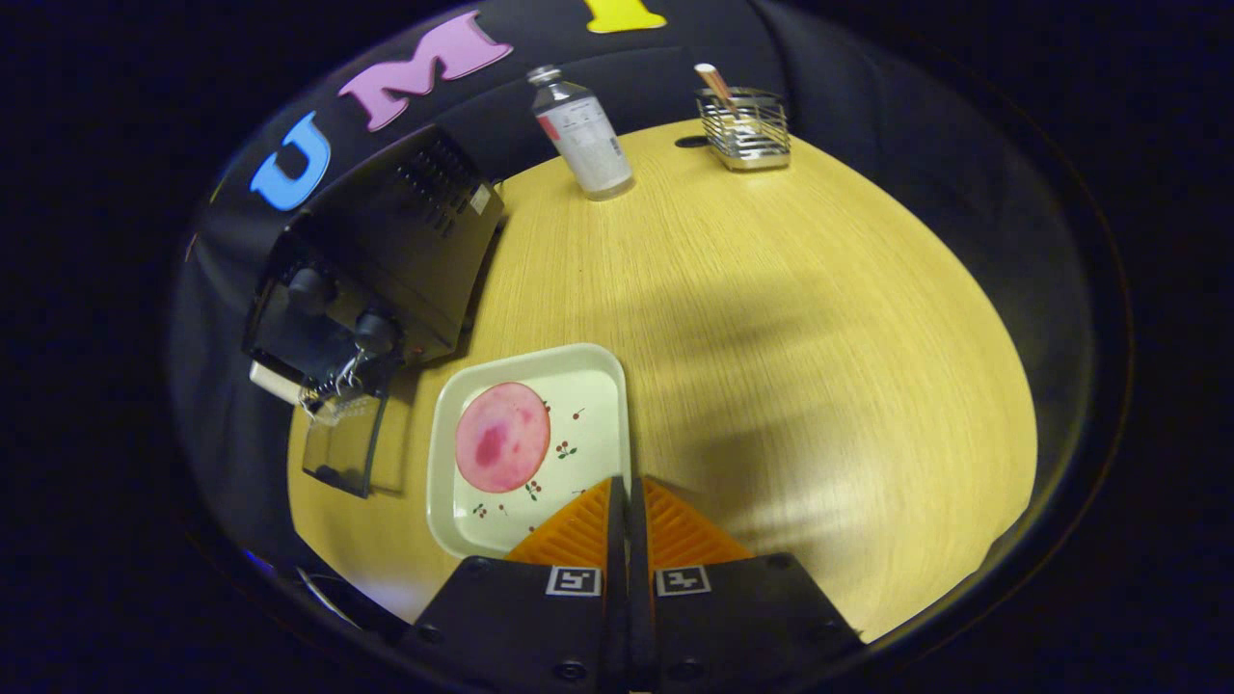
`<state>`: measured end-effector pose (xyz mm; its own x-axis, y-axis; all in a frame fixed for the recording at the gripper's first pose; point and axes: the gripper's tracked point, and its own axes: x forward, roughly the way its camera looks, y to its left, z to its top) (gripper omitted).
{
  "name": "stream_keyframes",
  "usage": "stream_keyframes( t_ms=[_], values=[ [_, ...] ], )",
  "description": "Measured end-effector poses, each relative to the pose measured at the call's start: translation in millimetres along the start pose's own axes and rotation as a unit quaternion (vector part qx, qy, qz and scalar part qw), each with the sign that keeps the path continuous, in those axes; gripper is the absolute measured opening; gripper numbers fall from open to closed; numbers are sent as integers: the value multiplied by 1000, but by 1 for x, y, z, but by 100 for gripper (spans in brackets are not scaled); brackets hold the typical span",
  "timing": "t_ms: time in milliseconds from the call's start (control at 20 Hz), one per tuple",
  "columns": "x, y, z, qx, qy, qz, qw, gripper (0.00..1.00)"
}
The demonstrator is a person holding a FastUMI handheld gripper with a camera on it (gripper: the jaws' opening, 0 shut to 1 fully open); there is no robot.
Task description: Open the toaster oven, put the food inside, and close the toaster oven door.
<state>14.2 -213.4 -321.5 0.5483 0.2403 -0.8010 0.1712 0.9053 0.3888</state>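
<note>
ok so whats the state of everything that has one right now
toaster oven: door folded down, open
tray: on the table, holding the food
food: flat on the tray, not yet in the oven
bottle: upright, capped
wire basket: upright, something standing in it
gripper: fingers together, holding nothing

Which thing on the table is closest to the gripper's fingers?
The tray holding the pink slice, just ahead of the shut gripper; the toaster oven, bottle and wire basket sit farther off.

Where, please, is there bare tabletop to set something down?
The wide stretch of table beyond the shut fingers, between tray, bottle and wire basket, is bare. It is crowded where the tray sits by the toaster oven and its open door.
</note>
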Motion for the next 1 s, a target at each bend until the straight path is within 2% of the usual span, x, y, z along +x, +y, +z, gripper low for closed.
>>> stream_keyframes(
  t_ms=[400,700,1000],
  values=[
    [-28,4,26,140,-29,63,988,6],
    [-64,-9,36,192,-64,59,978,6],
    [-99,-3,17,205,-95,42,973,6]
  ],
)
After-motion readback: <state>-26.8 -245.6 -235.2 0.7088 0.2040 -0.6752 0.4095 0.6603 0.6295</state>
